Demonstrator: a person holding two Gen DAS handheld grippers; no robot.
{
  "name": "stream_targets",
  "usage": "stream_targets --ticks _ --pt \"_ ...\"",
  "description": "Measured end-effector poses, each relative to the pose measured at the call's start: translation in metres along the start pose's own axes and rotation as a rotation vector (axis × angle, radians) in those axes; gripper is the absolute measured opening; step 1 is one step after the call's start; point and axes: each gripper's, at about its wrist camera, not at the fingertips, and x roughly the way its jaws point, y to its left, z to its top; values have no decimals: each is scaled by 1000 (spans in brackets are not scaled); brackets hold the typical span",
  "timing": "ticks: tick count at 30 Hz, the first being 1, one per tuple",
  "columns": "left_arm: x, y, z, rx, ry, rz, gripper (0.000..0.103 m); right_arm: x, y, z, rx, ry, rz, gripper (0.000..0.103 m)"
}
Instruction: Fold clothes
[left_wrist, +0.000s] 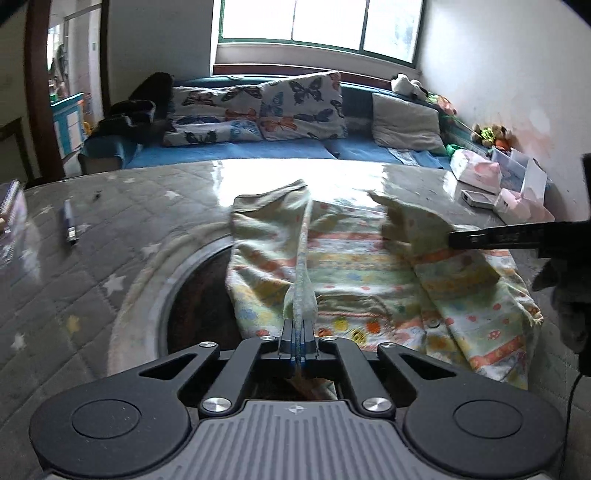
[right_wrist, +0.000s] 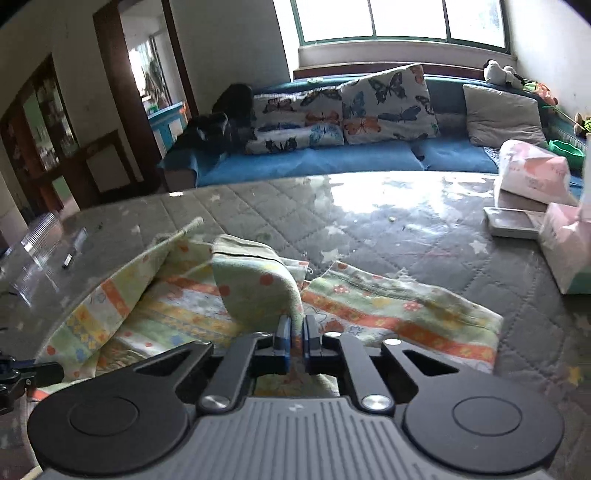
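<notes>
A pale green garment (left_wrist: 354, 273) with orange stripes and small cartoon prints lies on the grey quilted table (left_wrist: 110, 229). My left gripper (left_wrist: 298, 334) is shut on its near edge, lifting a thin ridge of cloth that runs away from me. My right gripper (right_wrist: 294, 334) is shut on another part of the garment (right_wrist: 388, 306), and a fold of cloth (right_wrist: 255, 284) stands up over its fingers. In the left wrist view the right gripper's black fingers (left_wrist: 491, 238) come in from the right, pinching a raised flap.
A pen (left_wrist: 69, 225) and a notebook (left_wrist: 13, 210) lie on the table's left side. Pink and white boxes (right_wrist: 532, 177) and a flat box (right_wrist: 513, 221) crowd its right side. A round dark opening (left_wrist: 199, 295) shows beside the garment. A blue sofa (right_wrist: 332, 158) with butterfly cushions stands behind.
</notes>
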Motion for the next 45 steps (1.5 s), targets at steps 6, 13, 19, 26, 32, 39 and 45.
stream_targets --ticks 6,13,19,26,32,39,45 --pt "-27 15 -20 -39 -14 27 2 -45 -3 -9 27 -77 -24 4" --pt "-53 31 -48 -104 -7 45 1 -113 -27 -29 71 -176 -94 4" --pt "-66 31 -68 -113 18 48 0 -161 -56 -59 126 -204 -146 4" --pt "-72 31 -89 -102 73 60 0 -183 -100 -117 264 -138 -226 8" --pt "-85 18 -73 -61 7 24 2 -200 -116 -144 295 -118 -349 20" --pt "-77 -33 -54 42 -25 -102 4 -221 -93 -126 217 -250 -416 39" --pt "-55 -76 -55 121 17 -183 4 -195 -65 -107 112 -232 -336 41"
